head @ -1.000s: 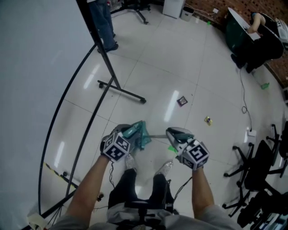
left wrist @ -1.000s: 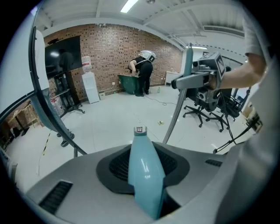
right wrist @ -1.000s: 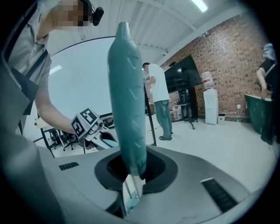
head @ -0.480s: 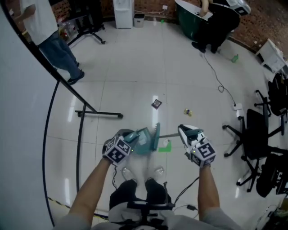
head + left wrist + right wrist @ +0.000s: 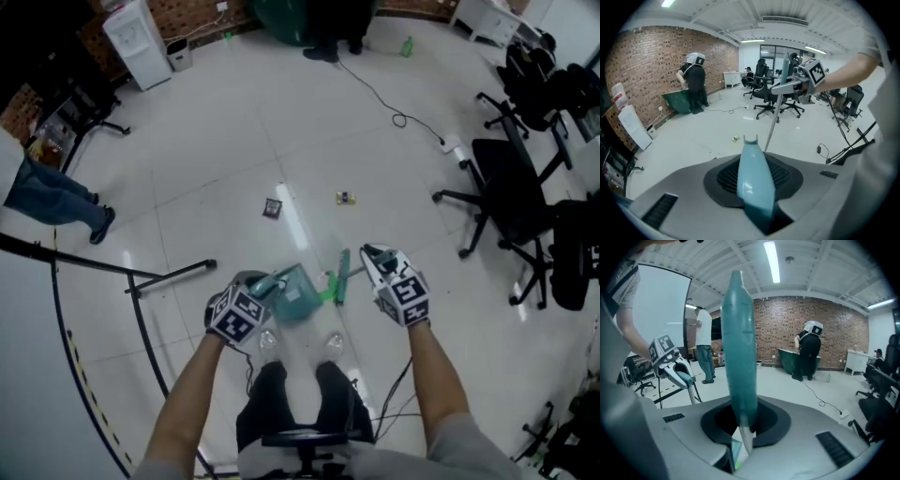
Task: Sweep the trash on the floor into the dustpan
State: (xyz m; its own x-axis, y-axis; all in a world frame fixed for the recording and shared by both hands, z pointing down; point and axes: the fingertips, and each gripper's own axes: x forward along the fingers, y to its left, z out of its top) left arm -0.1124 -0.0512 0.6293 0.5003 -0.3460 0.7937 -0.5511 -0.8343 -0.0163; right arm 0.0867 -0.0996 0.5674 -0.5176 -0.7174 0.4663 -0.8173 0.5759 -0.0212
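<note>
**While still short of the trash: dustpan and broom, one to each gripper**

Since the trash lies well ahead on the floor point(image 5: 216, 141), both tools are held close in front of the person's shoes point(image 5: 269, 341), apparently in carrying trim.

1. Dustpan point(image 5: 300, 292), teal. Its handle point(image 5: 753, 180) is gripped by the closed fingers of the left gripper point(image 5: 266, 289). The pan is kept low and forward, judged so that it can be set down with its mouth toward the litter.
2. Broom. Its teal grip point(image 5: 739, 343) is clamped between the narrowly set fingers of the right gripper point(image 5: 373, 258). The metal shaft point(image 5: 772, 123) is run down and across to the green head point(image 5: 343, 276), seen just beside the dustpan. The hold at the top end is judged to give reach for a sweeping stroke. Whether the head touches the floor cannot be told.
3. Trash, two pieces, near each other and well apart from both tools: a dark wrapper point(image 5: 273, 207) and a small yellowish scrap point(image 5: 346, 198). No sweeping is judged to have been begun.

Edges and room: open tile is shown between the tools and the trash. The left side is bounded by a stand's leg point(image 5: 169, 275), with a standing person's legs point(image 5: 56, 197) farther out. The right side is crowded by office chairs point(image 5: 502, 202). A cable point(image 5: 380, 89) is laid beyond the trash. The freest lane is judged to run straight ahead.
</note>
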